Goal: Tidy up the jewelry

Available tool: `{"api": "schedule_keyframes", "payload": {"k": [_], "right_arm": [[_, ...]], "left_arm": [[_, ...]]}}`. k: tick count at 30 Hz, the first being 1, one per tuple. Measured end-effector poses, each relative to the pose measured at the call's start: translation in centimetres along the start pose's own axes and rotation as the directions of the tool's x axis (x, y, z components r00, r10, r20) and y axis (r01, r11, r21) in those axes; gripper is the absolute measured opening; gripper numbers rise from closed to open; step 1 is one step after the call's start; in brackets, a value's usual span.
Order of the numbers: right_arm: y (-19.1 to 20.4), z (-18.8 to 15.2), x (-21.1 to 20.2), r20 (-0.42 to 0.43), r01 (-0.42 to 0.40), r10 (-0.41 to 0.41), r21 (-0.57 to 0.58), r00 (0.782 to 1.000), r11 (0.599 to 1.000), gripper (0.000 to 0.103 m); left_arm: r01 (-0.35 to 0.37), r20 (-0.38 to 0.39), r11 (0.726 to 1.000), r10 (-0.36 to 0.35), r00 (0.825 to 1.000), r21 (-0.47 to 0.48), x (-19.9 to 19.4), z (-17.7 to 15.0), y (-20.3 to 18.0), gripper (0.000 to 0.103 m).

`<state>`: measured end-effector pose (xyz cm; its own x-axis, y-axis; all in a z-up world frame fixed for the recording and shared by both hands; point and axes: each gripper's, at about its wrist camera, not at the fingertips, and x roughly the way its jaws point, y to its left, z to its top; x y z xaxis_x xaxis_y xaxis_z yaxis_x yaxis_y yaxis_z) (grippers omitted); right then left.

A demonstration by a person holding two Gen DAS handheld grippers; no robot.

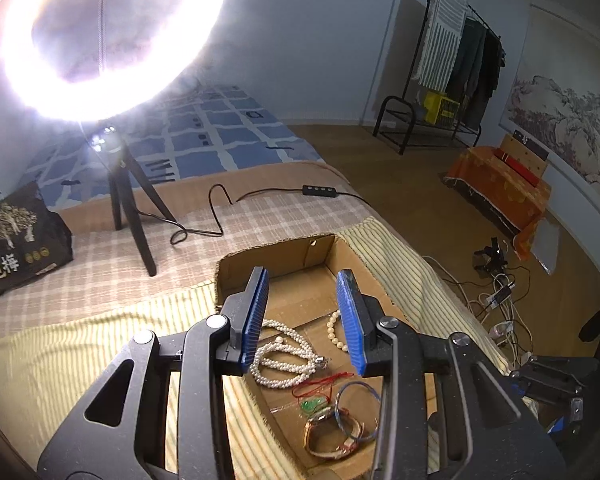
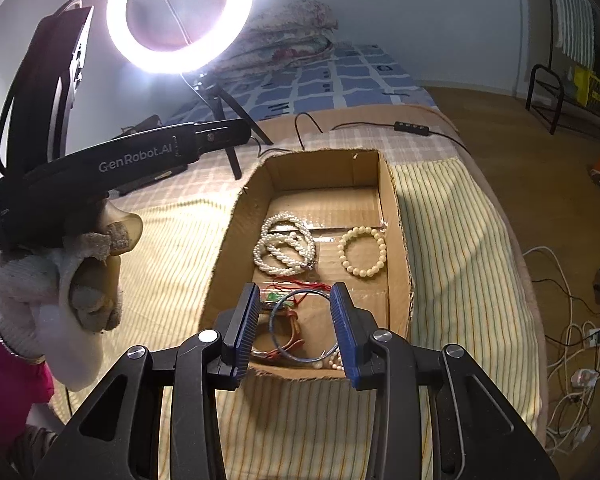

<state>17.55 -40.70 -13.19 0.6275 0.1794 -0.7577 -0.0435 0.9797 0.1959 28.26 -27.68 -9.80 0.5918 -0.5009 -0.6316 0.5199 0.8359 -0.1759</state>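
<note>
- An open brown cardboard box (image 2: 396, 216) sits on a yellow striped cloth (image 2: 460, 240) spread over the bed, its long axis running away from the grippers toward the glowing white ring light (image 2: 180, 16) on its black tripod beyond the box's far end.
- All the jewelry lies on the box floor. At about mid-length, toward the left wall, is a heap of coiled white pearl strands (image 2: 286, 246); the coils overlap and lie flat.
- Beside that heap, just inside the right wall, a cream beaded bracelet (image 2: 362, 252) lies flat as an open ring, apart from the pearls.
- Nearer the box's near end lie a thin blue bangle (image 2: 278, 316), a red cord with a small green pendant (image 1: 314, 402) and a brown leather-strapped watch (image 1: 328, 436), tangled close together; the cord runs roughly across the box.
- The left gripper (image 1: 306, 320) with blue ribbed pads hangs above the box interior, pointing down toward its far end, jaws spread with nothing between them.
- The right gripper (image 2: 296, 328) hangs over the box's near edge, also angled down into it, jaws spread and empty; the bangle shows below, between its fingers.
- To the left of the box, a hand in a grey knitted glove (image 2: 60, 280) grips the left gripper's black handle.
</note>
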Motion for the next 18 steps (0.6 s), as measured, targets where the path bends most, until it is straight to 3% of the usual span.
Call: {"api": "schedule_keyframes", "payload": {"k": [14, 18], "right_arm": [[3.2, -0.1, -5.4, 0.07, 0.083, -0.08, -0.044, 0.994, 0.996, 0.035], [4.0, -0.4, -7.2, 0.107, 0.108, -0.102, -0.045, 0.989, 0.993, 0.049]], "left_arm": [[-0.034, 0.097, 0.999, 0.032, 0.995, 0.02, -8.5, -0.7, -0.2, 0.035], [-0.048, 0.125, 0.999, 0.045, 0.991, 0.023, -11.1, -1.2, -0.3, 0.035]]}}
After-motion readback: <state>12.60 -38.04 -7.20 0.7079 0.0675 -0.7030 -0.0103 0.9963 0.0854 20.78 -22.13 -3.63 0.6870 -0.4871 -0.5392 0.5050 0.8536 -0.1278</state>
